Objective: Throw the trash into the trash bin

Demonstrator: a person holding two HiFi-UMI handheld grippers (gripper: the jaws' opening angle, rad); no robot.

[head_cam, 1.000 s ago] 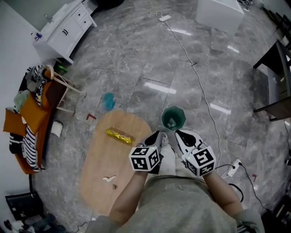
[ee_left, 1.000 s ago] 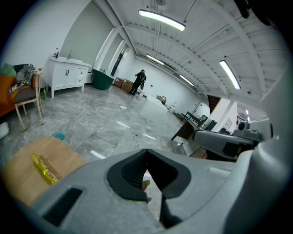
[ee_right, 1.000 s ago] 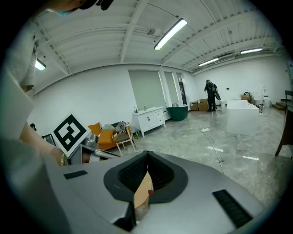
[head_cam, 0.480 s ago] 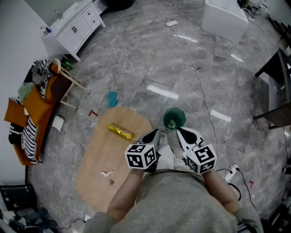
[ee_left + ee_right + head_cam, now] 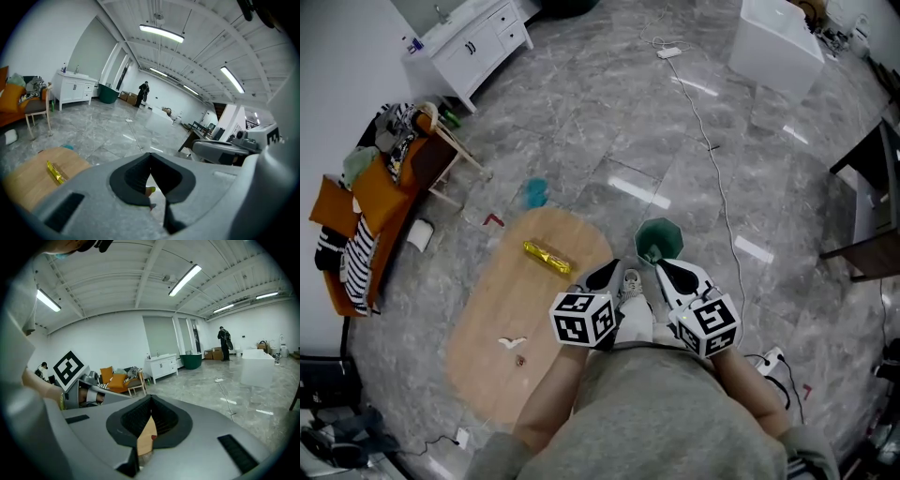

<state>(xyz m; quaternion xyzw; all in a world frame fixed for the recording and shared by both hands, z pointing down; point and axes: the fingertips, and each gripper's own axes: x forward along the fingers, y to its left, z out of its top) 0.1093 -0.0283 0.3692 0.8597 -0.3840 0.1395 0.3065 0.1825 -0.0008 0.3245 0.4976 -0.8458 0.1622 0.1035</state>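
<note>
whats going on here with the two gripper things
A person holds a two-jaw gripper in each hand, standing by a green trash bin on the floor. The left gripper and right gripper are both shut, with nothing visibly held. A yellow wrapper and a small white scrap lie on the wooden table, not yet binned.

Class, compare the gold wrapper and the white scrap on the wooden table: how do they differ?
Colour: the gold wrapper is shiny yellow, the white scrap pale.
Size: the gold wrapper is longer and bulkier than the white scrap.
Place: the gold wrapper lies nearer the green bin, the white scrap farther off.
Both lie on the wooden table.
</note>
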